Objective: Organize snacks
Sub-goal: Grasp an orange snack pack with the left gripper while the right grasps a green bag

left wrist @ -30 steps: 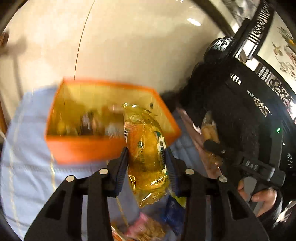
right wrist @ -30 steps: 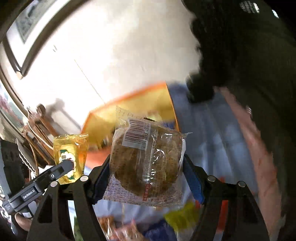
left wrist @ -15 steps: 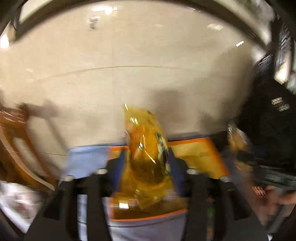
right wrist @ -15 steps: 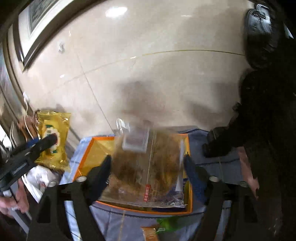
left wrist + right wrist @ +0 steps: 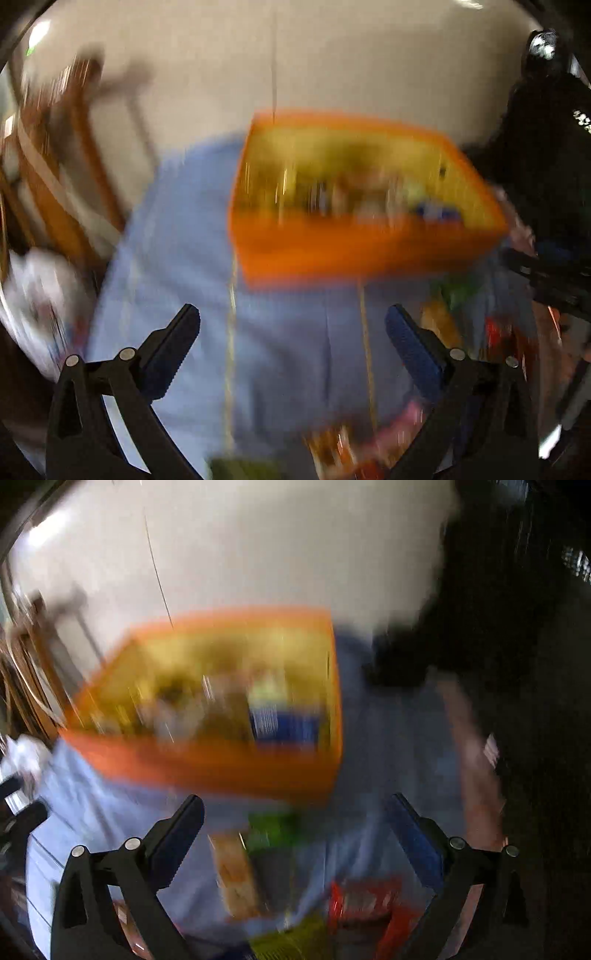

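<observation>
Left wrist view, blue cloth (image 5: 177,258): it covered the whole work surface and lay rumpled under everything; a low finger could have snagged a fold and dragged the box and loose packets with it.
Orange box (image 5: 365,251): it stood on the cloth beyond the grippers, open-topped and already holding a jumble of blurred snacks; in the right wrist view the same orange box (image 5: 221,760) sat just past the fingertips, so a hasty reach could have knocked its near wall.
Left gripper (image 5: 291,325): its jaws had just been opening and stood wide apart with nothing between them, only bare cloth; no loose snack lay in its gap.
Right gripper (image 5: 295,816): its jaws had likewise just been opening and gaped empty, above the loose snacks.
Loose snacks: a tan packet (image 5: 236,878), a green packet (image 5: 273,830) and a red packet (image 5: 369,901) lay close together on the cloth before the box; closing there could have caught two at once or crushed one.
Blur: both views were smeared, so packet edges could not be told apart, and a grab judged now risked missing.
Dark furniture (image 5: 517,627): it crowded the right side.
</observation>
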A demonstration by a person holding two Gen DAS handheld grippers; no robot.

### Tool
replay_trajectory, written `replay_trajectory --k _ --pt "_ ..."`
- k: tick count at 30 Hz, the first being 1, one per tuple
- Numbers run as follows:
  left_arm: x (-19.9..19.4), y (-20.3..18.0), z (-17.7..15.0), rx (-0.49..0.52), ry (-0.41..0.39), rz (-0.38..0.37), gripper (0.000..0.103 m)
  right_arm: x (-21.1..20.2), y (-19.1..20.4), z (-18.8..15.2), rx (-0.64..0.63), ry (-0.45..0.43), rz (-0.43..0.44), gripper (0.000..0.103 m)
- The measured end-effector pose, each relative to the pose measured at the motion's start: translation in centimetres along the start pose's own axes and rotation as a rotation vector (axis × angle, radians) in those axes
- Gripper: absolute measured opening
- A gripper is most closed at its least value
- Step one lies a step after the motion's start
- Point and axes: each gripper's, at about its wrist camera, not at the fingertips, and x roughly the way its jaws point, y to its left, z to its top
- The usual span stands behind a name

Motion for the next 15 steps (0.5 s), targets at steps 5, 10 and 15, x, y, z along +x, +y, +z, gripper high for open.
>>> replay_trajectory --k 5,10,15 --pt "4.8 -0.6 -7.4 -0.036 0.2 -0.011 0.099 6.2 0.4 -2.4 0.024 0.125 0.02 0.099" --pt "8.0 -2.4 -10.8 0.049 0.264 0.035 0.097 8.4 1.1 -2.2 -0.026 0.075 -0.074 0.081" --pt "7.0 -3.5 -11.7 0.133 0.229 -0.062 0.045 6.5 1.3 -3.4 -0.004 0.102 -0.059 0.042"
